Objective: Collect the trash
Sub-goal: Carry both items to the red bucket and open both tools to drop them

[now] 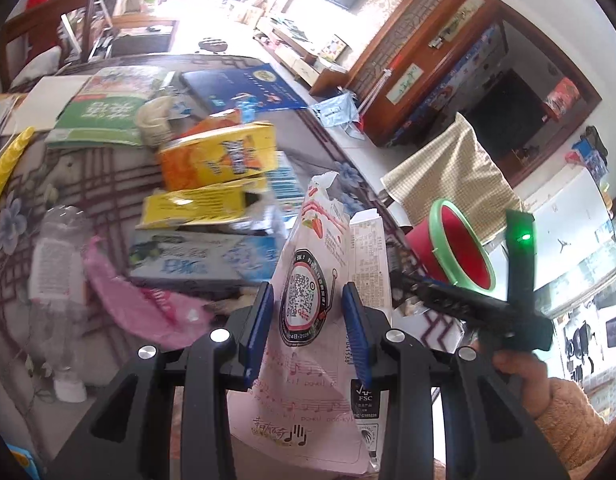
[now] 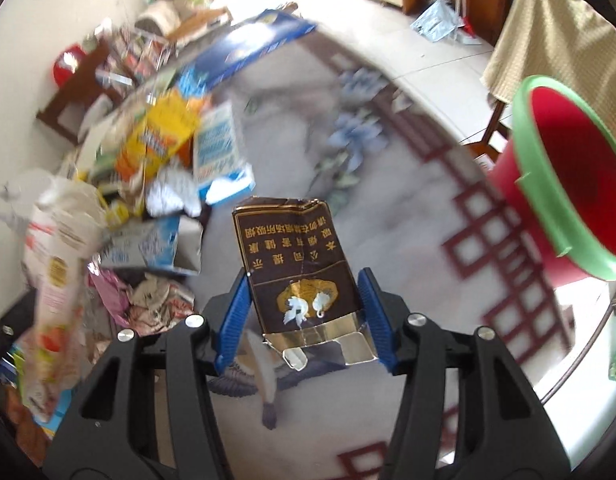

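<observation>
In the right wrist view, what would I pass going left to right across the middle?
Pink-and-white carton → pile of boxes and wrappers → brown cigarette pack in the right gripper → red bucket with green rim.

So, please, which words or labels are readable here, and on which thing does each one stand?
"FSC": pink carton, lower right side.
"英语": green book, upside down.
"本公司提示 吸烟有害健康 请勿在禁烟场所吸烟": brown cigarette pack, upside down.
Too blurred or too small to read: yellow-orange box, blue-white box, and the carton's fine print.
</observation>
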A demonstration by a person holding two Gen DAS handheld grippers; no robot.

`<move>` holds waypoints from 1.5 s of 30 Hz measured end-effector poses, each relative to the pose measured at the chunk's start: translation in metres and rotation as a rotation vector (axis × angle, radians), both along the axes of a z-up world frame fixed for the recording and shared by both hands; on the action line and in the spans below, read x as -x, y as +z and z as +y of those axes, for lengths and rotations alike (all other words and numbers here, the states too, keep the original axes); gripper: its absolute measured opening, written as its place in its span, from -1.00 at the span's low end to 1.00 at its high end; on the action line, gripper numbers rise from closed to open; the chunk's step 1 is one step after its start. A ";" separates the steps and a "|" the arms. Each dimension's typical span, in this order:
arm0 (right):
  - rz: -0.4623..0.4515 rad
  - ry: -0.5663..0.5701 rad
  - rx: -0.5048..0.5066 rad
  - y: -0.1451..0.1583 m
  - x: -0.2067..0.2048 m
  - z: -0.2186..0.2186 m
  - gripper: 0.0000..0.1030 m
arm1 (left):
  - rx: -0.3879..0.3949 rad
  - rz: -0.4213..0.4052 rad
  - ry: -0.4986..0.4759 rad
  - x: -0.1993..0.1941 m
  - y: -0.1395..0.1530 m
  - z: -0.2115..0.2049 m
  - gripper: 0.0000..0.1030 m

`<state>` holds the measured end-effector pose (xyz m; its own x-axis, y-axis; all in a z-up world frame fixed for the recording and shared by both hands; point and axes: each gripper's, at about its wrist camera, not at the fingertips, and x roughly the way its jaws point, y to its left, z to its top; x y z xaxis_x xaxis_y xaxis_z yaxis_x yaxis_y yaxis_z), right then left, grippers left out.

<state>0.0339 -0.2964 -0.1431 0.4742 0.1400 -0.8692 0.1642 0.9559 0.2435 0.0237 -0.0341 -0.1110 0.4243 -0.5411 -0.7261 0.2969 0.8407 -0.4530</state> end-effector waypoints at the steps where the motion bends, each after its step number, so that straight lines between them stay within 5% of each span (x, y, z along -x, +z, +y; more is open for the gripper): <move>1: -0.017 -0.015 -0.004 0.006 0.002 -0.011 0.02 | 0.003 -0.002 -0.005 -0.002 0.001 -0.007 -0.36; 11: -0.122 -0.202 0.051 0.051 0.037 -0.144 0.02 | 0.068 0.006 -0.136 -0.021 0.010 -0.137 -0.36; 19: -0.106 -0.335 0.067 0.051 0.059 -0.257 0.02 | 0.089 -0.007 -0.244 -0.033 0.015 -0.270 -0.35; 26: -0.092 -0.351 0.047 0.044 0.064 -0.303 0.03 | 0.047 0.020 -0.282 -0.042 0.005 -0.349 -0.32; 29: -0.094 -0.352 0.035 0.042 0.067 -0.316 0.03 | 0.017 0.029 -0.273 -0.046 0.001 -0.365 -0.26; 33: -0.106 -0.357 0.007 0.041 0.068 -0.322 0.10 | -0.005 0.023 -0.245 -0.049 0.000 -0.371 0.17; 45: -0.146 -0.332 -0.037 0.052 0.054 -0.312 0.33 | -0.023 0.005 -0.129 -0.039 0.006 -0.318 0.21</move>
<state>-0.0196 -0.6088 -0.0907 0.6181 -0.0121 -0.7860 0.4250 0.8463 0.3211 0.0629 -0.3526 -0.1052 0.3484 -0.5744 -0.7407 0.4011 0.8056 -0.4360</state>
